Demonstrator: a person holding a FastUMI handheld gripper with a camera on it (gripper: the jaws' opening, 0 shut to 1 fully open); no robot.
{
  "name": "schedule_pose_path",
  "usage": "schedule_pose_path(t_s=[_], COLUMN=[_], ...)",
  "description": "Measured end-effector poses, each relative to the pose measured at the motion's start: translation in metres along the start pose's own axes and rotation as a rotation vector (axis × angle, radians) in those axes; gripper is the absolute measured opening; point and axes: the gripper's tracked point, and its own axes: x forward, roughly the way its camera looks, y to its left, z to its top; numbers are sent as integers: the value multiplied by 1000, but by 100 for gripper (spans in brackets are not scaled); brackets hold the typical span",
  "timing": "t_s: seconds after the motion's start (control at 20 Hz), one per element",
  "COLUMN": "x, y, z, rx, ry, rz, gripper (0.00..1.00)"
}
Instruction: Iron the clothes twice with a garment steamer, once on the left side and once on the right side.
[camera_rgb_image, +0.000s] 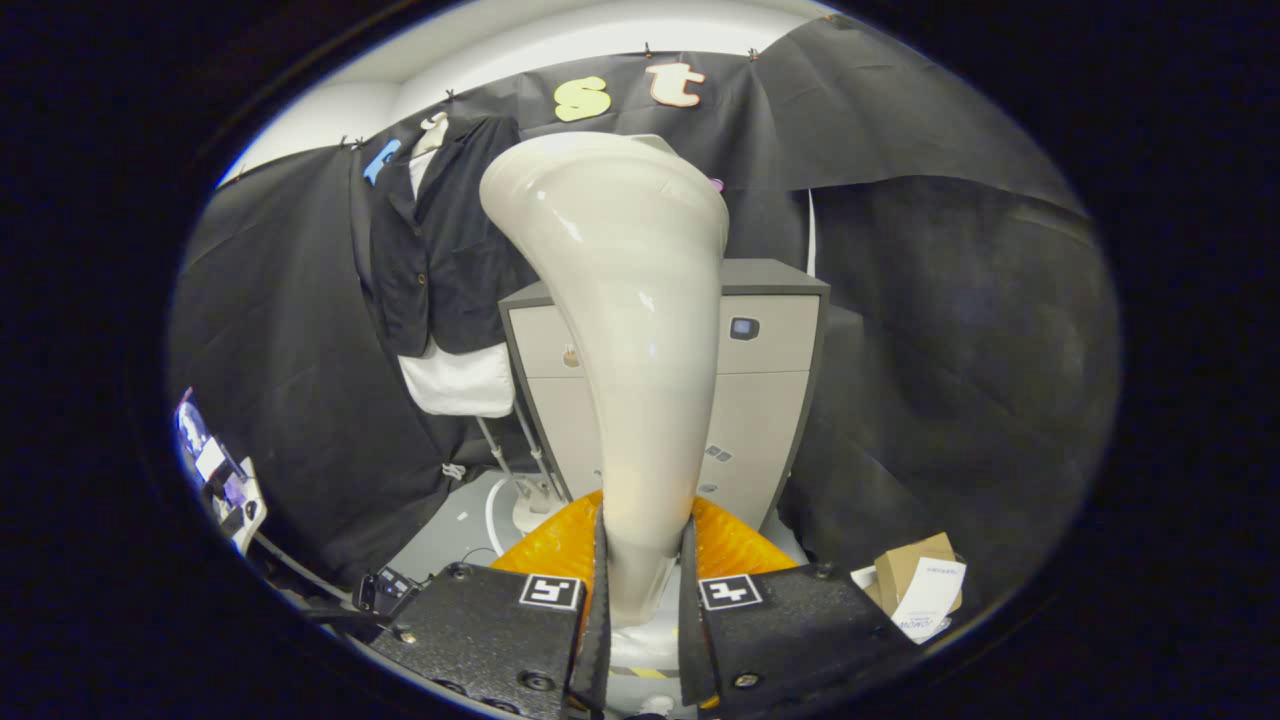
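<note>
- We see the gripper (643, 590) clenched on the steamer (625, 330): both fingers press against the narrow lower end of its handle, one on each side.
- The steamer rises straight up from between the fingers, a glossy cream body that widens toward a broad head at the top, leaning slightly to the left.
- We cannot see the steam face of the head; it is turned away from us.
- Just behind the fingers, at the foot of the handle, we make out an orange ribbed part (560, 545) on both sides of it.
- The clothes hang beyond the steamer and to its left: a dark jacket (440, 240) on a hanger against the booth wall, with a white garment (462, 382) showing below its hem and at its collar.
- The steamer head stands near the jacket's right edge in our view; we cannot tell whether it touches the fabric.
- Directly behind the steamer stands a grey cabinet (765, 370) with pale drawer fronts and a dark top.
- A slim metal stand (515, 455) runs down from under the clothes to a round white base (525, 505) on the floor, left of the cabinet.
- To the right of the fingers, low by the wall, lies a brown cardboard box (905, 565) with a white paper slip (930, 595) resting against it.
- Far to the left, low down, we see a small lit device (215, 470); its details are too small to tell.
</note>
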Motion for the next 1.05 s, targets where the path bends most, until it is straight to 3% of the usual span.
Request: schedule_pose_path(t_s=[1.05], x=[-4], y=[0], z=[-2], rx=[0], ry=[14], rz=[35], gripper=[30])
